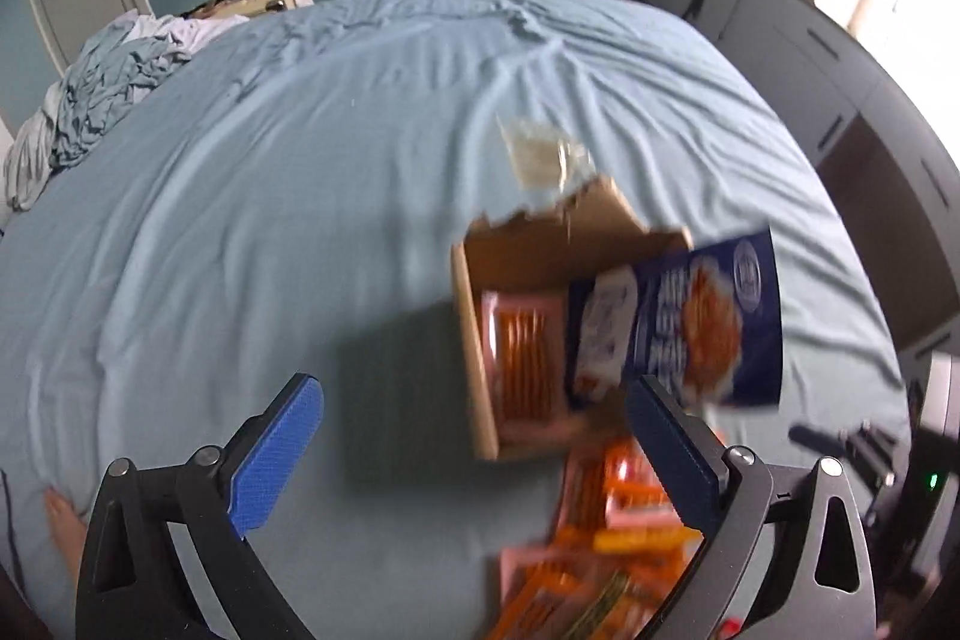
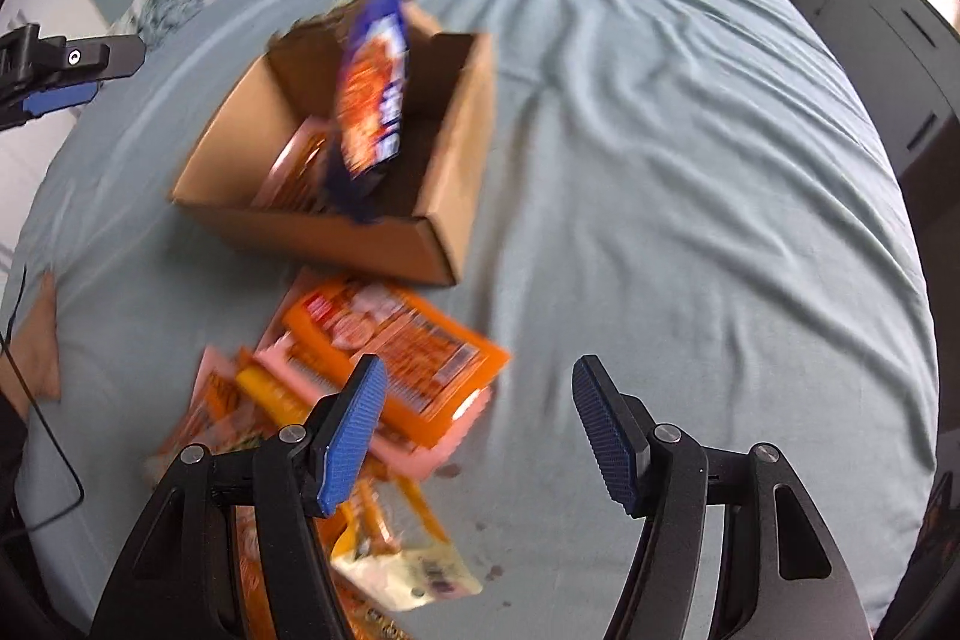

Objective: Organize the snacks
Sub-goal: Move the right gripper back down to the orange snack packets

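Note:
An open cardboard box (image 1: 474, 340) (image 2: 336, 232) sits on the bed. A blue snack bag (image 1: 678, 328) (image 2: 372, 100) stands tilted in it, free of any gripper, beside a pink-and-orange packet (image 1: 522, 358) (image 2: 294, 172) lying inside. A pile of orange and pink snack packets (image 1: 618, 532) (image 2: 384, 358) lies on the sheet in front of the box. My left gripper (image 1: 474, 436) is open wide with nothing between its fingers, just left of the box. My right gripper (image 2: 480, 424) hangs open over the pile's right edge, empty.
A light blue bedsheet (image 1: 300, 220) (image 2: 690, 196) covers the bed. Crumpled bedding (image 1: 90, 100) lies at the far left corner. Grey cabinets (image 1: 810, 58) stand along the right. A clear wrapper (image 1: 540, 154) lies behind the box. A person's bare foot (image 1: 60, 526) shows at the left edge.

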`<state>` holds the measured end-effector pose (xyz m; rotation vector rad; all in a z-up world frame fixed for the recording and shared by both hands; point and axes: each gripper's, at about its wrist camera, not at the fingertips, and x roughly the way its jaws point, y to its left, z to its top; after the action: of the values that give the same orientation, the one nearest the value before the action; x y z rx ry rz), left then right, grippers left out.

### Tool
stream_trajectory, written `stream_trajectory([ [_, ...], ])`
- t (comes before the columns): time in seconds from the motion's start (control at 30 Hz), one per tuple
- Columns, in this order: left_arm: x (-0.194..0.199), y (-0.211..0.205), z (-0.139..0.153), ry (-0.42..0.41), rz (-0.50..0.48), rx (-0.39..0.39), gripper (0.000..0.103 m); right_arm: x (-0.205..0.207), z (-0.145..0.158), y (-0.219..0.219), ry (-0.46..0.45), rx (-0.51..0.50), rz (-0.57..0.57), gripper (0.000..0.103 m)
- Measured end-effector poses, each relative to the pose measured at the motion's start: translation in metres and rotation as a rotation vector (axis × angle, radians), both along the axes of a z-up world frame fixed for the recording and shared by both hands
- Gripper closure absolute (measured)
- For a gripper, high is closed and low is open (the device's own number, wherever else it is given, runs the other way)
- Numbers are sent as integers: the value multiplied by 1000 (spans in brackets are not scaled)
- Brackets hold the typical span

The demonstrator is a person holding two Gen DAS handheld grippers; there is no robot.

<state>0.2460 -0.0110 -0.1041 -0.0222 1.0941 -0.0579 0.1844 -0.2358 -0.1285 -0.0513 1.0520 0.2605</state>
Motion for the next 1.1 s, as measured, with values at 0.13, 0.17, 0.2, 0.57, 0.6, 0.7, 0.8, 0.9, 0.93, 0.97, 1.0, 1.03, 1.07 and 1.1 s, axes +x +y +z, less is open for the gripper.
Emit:
stream_trajectory([
  [0.13, -47, 11, -12, 78, -58, 10, 0, -9, 7, 17, -44, -87, 49, 40],
  [0.17, -57, 13, -15, 94, -72, 20, 0, -14, 9, 21, -59, -99, 61, 40],
  [0.2, -65, 14, -19, 113, -89, 31, 0, -16, 10, 24, -76, -107, 77, 40],
  [0.57, -87, 38, -71, 243, -106, -2, 0, 5, -16, 29, -74, -83, 92, 40],
  [0.6, -87, 39, -72, 238, -102, -6, 0, 7, -18, 31, -73, -92, 103, 40],
  [0.7, -85, 40, -70, 209, -107, 2, 0, 14, -22, 40, -56, -114, 170, 40],
  [0.8, -83, 37, -66, 168, -135, 18, 0, 18, -30, 52, -53, -139, 225, 40],
  [0.9, -83, 31, -66, 153, -171, 40, 0, 26, -44, 61, -19, -168, 230, 40],
  [0.93, -83, 28, -67, 153, -186, 46, 0, 29, -50, 64, -10, -179, 222, 40],
  [0.97, -84, 26, -67, 152, -196, 51, 0, 32, -55, 66, -1, -191, 212, 40],
  [1.0, -85, 24, -67, 150, -206, 56, 0, 35, -59, 68, 10, -195, 200, 40],
  [1.03, -87, 22, -67, 146, -218, 61, 0, 39, -62, 69, 16, -185, 188, 40],
  [1.07, -89, 21, -67, 143, -228, 65, 0, 41, -64, 70, 18, -173, 172, 40],
  [1.1, -91, 19, -66, 140, -238, 71, 0, 45, -65, 69, 29, -158, 155, 40],
])
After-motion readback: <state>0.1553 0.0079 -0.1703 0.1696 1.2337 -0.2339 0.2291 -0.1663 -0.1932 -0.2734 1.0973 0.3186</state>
